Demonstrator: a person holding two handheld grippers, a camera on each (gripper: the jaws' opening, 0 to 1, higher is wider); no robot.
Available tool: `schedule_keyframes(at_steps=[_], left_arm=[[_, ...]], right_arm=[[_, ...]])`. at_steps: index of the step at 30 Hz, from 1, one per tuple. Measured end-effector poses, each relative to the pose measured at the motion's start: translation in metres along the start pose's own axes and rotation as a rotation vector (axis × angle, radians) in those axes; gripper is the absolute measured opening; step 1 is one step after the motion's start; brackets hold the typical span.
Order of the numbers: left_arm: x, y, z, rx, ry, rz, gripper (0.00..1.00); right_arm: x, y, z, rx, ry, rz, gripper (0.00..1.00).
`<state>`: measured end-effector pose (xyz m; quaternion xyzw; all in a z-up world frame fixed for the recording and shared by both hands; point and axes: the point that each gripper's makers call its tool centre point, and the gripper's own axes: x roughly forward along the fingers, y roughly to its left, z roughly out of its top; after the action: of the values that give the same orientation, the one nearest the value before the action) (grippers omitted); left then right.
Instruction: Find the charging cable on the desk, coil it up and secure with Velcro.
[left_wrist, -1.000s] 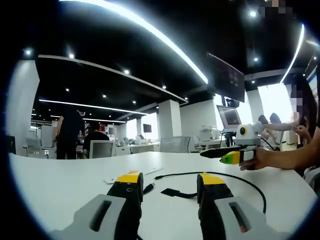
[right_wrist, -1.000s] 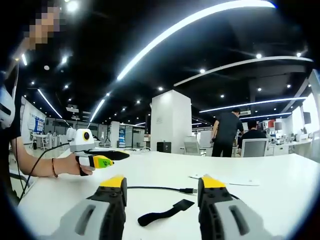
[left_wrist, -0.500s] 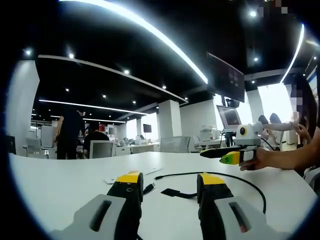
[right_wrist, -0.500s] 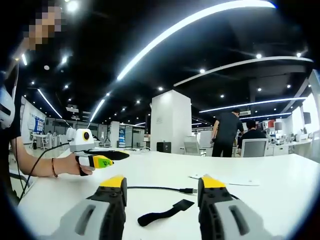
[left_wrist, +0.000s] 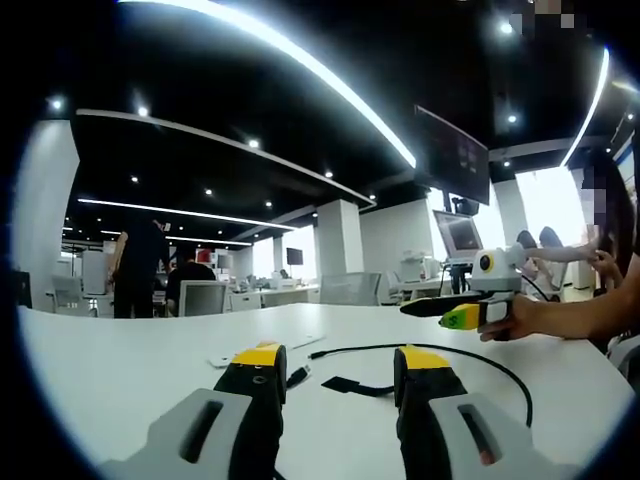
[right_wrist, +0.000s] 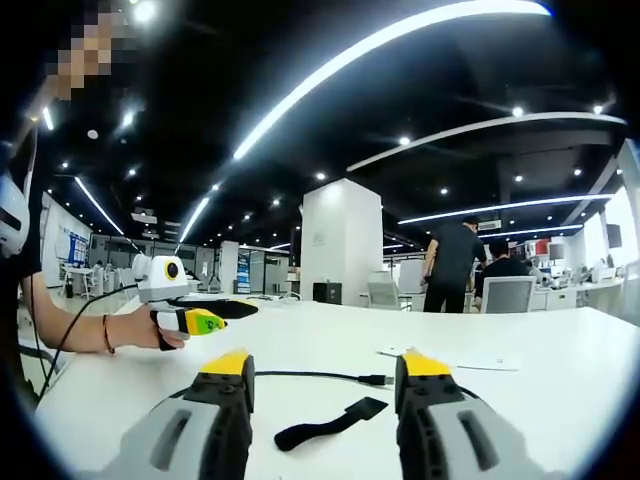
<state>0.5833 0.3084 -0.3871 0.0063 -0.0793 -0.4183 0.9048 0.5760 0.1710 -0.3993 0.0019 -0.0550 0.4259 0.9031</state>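
Holding both grippers, left gripper (left_wrist: 341, 360) and right gripper (right_wrist: 325, 366), released above the cable (left_wrist: 430, 349) and Velcro strap (right_wrist: 320, 424).

Black charging cable (left_wrist: 452, 350) and black Velcro strap (right_wrist: 325, 422) lie on the white desk (left_wrist: 120, 370).

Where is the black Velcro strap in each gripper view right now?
Left gripper view: Velcro strap lies on the white desk between the jaws, below the charging cable.
Right gripper view: strap between the jaws, nearer than the cable.
Shared landmark: white pillar.
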Motion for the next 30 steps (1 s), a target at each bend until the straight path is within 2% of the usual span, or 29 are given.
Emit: schedule_keyframes(at_steps=[30], left_arm=[[0.0015, 0.0014, -0.0051, -0.003, 0.011, -0.002, 0.43]], right_arm=[[0.0029, -0.0006, -0.0050, -0.002, 0.018, 0.003, 0.56]])
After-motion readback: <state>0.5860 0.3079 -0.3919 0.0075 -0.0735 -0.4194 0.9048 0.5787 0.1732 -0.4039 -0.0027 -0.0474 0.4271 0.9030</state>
